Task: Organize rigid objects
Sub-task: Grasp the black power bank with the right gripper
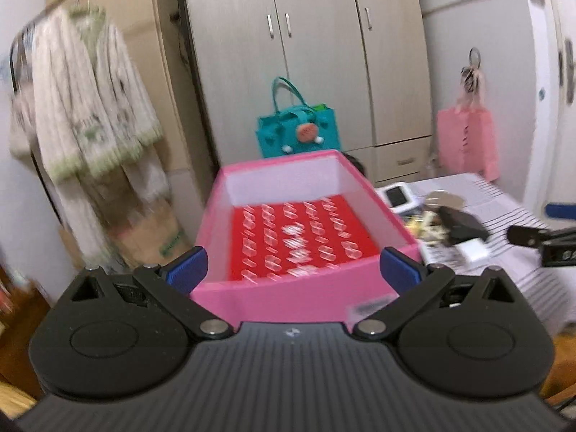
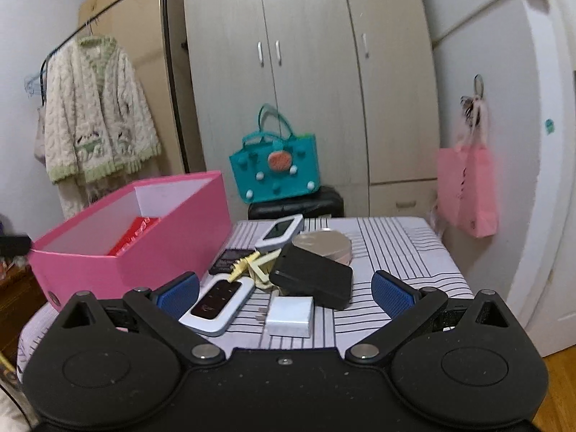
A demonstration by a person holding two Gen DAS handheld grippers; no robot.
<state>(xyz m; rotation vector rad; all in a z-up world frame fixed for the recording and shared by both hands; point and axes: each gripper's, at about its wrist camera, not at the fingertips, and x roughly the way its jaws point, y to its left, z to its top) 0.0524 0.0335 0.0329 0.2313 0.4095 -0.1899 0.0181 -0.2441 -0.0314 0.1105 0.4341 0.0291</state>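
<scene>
- Jaws of the left gripper (image 1: 294, 271) stood wide apart, with the near end of the pink box (image 1: 288, 298) between the blue pads (image 1: 189, 266); whether the pads touched its walls could not be told.
- Jaws of the right gripper (image 2: 286, 289) stood equally wide and held nothing, hanging above the pile of small things.
- White charger (image 2: 291, 316) lay between the right gripper's pads at 6 o'clock of the pile, just beside a white remote (image 2: 219, 304) at 8 o'clock.
- Black case (image 2: 312, 276) sat tilted at the pile's middle, leaning over a round tin (image 2: 325, 244) at 1 o'clock.
- Yellow clip (image 2: 257, 264) lay at 9 o'clock of the black case, touching a dark card (image 2: 228, 260) further left.
- White device with a screen (image 2: 282, 230) rested at 12 o'clock of the pile.
- The pink box stood open at 9 o'clock of the pile, a red sheet with pale marks (image 1: 298, 237) lining its floor.
- All of this sat on a striped tablecloth (image 2: 406, 252).
- Beyond, at 12 o'clock, a teal bag (image 2: 275, 169) rested on a black stool (image 2: 298, 203) before the wardrobe (image 2: 306, 72).
- A pink bag (image 2: 468, 187) hung at 2 o'clock, a cream cardigan (image 2: 97, 115) at 10 o'clock.
</scene>
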